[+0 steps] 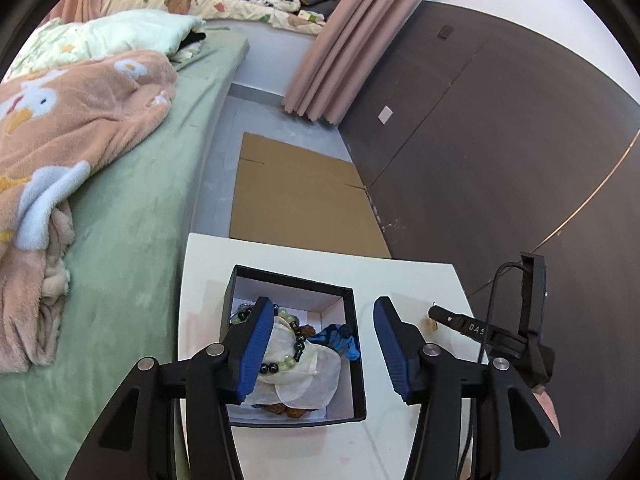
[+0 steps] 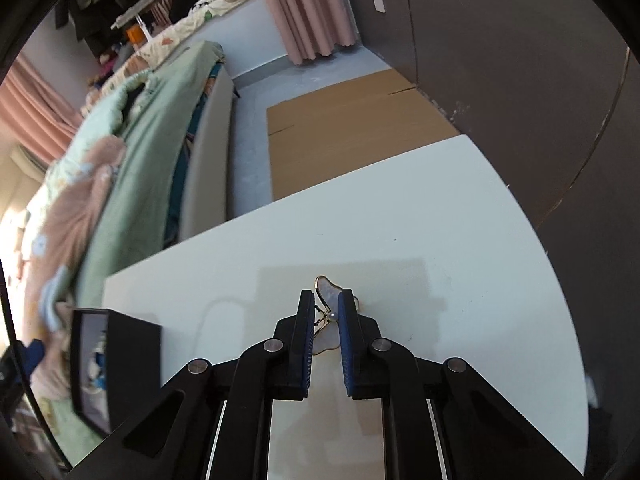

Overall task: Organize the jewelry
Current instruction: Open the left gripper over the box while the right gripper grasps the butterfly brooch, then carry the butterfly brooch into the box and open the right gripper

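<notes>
The right gripper [image 2: 325, 320] is sitting low over the white rectangular tabletop [image 2: 460, 240], its blue-padded jaws drawn close around a gold-rimmed, pearly butterfly-shaped earring [image 2: 326, 300]. Whether the pads are actually pinching it or only flanking it, I cannot tell. The earring is lying flat on the tabletop, its long axis running along the fingers, with one rounded wing poking out past the tips toward the far table edge.

The left gripper [image 1: 320, 344] is hanging with its jaws spread wide and nothing between them, above the right part of a black square cardboard box with a white lining [image 1: 354, 344]. Inside the box are lying translucent shell-like discs [image 1: 316, 376], a bracelet of green and black beads [image 1: 296, 354] and a blue fabric piece [image 1: 340, 338]. The right gripper's black fingertip [image 1: 448, 318] is showing just right of the box, over the earring.

Beyond the table, a flattened brown cardboard sheet [image 1: 296, 196] is lying on the grey floor [image 1: 224, 184]. To the left is standing a green-sheeted bed [image 1: 132, 200] with a peach fleece blanket [image 1: 68, 120]; to the right, a dark brown wall panel [image 1: 500, 140]; farther back, pink curtains [image 1: 340, 40].
</notes>
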Action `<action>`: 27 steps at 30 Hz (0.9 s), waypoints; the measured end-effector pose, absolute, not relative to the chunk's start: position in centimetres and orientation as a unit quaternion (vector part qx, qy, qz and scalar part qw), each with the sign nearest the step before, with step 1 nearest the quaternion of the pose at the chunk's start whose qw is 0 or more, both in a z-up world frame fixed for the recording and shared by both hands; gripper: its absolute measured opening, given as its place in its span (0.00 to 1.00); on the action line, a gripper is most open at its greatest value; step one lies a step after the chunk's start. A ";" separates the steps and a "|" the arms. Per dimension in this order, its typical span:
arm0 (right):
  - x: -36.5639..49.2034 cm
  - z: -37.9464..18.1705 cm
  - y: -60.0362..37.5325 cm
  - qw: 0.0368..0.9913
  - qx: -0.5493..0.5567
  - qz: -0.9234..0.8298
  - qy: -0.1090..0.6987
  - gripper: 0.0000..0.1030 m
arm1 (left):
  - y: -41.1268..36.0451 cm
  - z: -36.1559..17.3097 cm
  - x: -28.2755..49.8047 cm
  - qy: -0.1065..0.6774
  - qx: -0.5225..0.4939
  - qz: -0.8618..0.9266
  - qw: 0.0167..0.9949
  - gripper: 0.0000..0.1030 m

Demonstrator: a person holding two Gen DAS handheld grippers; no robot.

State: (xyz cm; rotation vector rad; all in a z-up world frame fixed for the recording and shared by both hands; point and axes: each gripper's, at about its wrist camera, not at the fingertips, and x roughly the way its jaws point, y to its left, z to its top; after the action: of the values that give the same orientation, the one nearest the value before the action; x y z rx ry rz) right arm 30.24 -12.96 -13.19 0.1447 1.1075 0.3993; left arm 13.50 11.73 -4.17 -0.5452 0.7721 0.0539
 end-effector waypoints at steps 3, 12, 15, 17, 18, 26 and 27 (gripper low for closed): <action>30.4 -13.4 -13.2 0.819 0.097 0.202 0.528 0.13 | 11.7 -4.4 13.7 0.377 -0.264 0.028 0.887 0.52; 29.6 -11.8 -12.9 0.803 0.152 0.243 0.522 0.13 | 12.3 -4.5 13.7 0.375 -0.261 0.041 0.889 0.52; 28.8 -10.9 -12.2 0.798 0.162 0.266 0.515 0.13 | 12.5 -4.5 13.6 0.374 -0.255 0.052 0.890 0.52; 28.1 -10.2 -11.7 0.794 0.168 0.287 0.508 0.13 | 12.6 -4.6 13.5 0.373 -0.253 0.059 0.891 0.52; 27.7 -9.8 -11.2 0.793 0.170 0.299 0.504 0.13 | 12.7 -4.6 13.5 0.373 -0.252 0.062 0.891 0.52; 24.8 -7.6 -7.0 0.771 0.174 0.386 0.476 0.13 | 13.8 -4.5 13.1 0.367 -0.258 0.080 0.890 0.52; 24.5 -7.5 -6.6 0.768 0.176 0.393 0.475 0.13 | 14.0 -4.4 13.0 0.366 -0.260 0.082 0.890 0.52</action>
State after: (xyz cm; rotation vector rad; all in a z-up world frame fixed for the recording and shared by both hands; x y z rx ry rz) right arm 24.49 -6.62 -7.50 0.3817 1.0304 0.8540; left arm 12.95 14.00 -4.45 -0.5409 0.7592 0.1707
